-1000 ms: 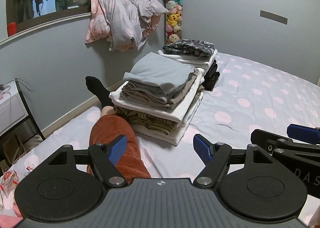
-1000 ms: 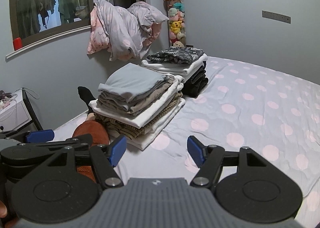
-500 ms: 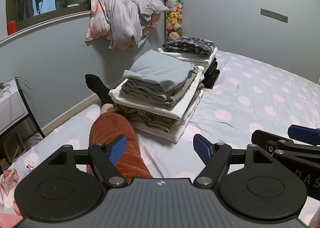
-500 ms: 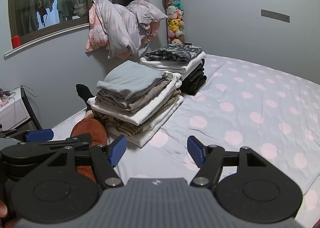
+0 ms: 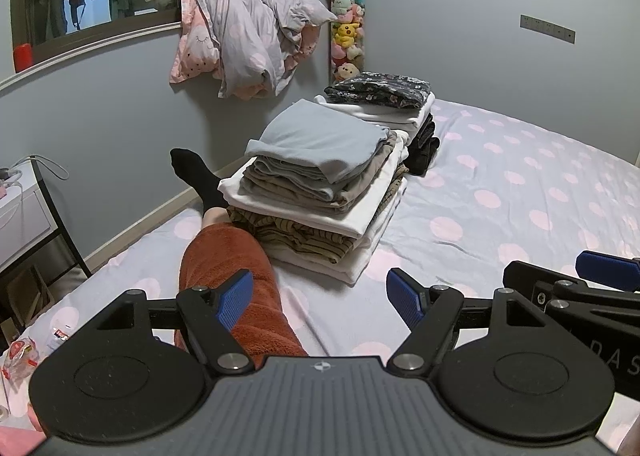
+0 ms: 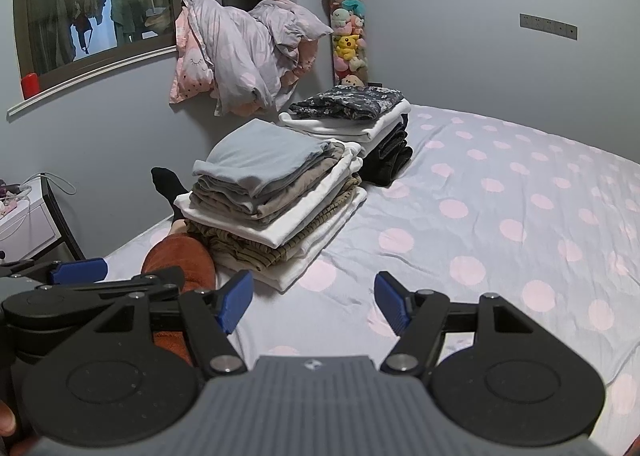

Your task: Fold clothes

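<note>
A stack of folded clothes (image 5: 320, 184) topped by a light grey-blue piece sits on the polka-dot bed (image 5: 520, 192); it also shows in the right wrist view (image 6: 272, 192). A second stack (image 5: 384, 104) topped by dark floral cloth stands behind it, also in the right wrist view (image 6: 352, 116). My left gripper (image 5: 320, 298) is open and empty, held above the bed short of the stacks. My right gripper (image 6: 314, 298) is open and empty beside it. Each gripper shows at the edge of the other's view.
A person's leg in rust-coloured trousers (image 5: 236, 276) with a black sock (image 5: 196, 176) lies left of the stacks. A duvet and pillow (image 5: 248, 52) hang on the wall. A white nightstand (image 5: 24, 212) stands at the left. Plush toys (image 5: 346, 36) hang in the corner.
Both grippers have drifted slightly, so the stacks sit a little differently in view. Both stay open and empty.
</note>
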`<state>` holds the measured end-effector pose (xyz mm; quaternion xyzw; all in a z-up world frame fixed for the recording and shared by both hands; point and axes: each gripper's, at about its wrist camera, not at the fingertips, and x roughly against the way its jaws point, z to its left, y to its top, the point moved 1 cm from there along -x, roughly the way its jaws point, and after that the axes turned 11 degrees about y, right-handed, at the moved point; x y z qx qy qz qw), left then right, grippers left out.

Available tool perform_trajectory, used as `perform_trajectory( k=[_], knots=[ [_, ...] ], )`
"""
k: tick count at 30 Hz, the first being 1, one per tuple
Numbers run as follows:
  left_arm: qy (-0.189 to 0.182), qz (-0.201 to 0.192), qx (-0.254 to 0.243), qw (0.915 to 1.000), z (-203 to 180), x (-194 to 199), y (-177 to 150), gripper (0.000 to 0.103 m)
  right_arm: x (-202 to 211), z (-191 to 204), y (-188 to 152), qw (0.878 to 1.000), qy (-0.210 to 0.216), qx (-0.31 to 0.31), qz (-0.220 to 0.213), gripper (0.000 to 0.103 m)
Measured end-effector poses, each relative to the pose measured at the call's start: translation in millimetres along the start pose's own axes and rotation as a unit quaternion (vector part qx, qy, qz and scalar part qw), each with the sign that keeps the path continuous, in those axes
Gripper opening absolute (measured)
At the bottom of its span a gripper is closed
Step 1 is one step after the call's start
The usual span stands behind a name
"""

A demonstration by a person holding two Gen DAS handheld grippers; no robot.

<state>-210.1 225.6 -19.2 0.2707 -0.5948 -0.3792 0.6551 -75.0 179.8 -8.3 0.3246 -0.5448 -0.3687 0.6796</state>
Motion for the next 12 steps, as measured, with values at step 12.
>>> perform_trajectory(
  k=[12],
  knots=[
    [-0.004, 0.000, 0.003, 1.0000, 1.0, 0.5, -1.3, 0.086, -0.4, 0.9, -0.8, 1.000, -0.002, 0.000, -0.001, 0.070]
  ],
)
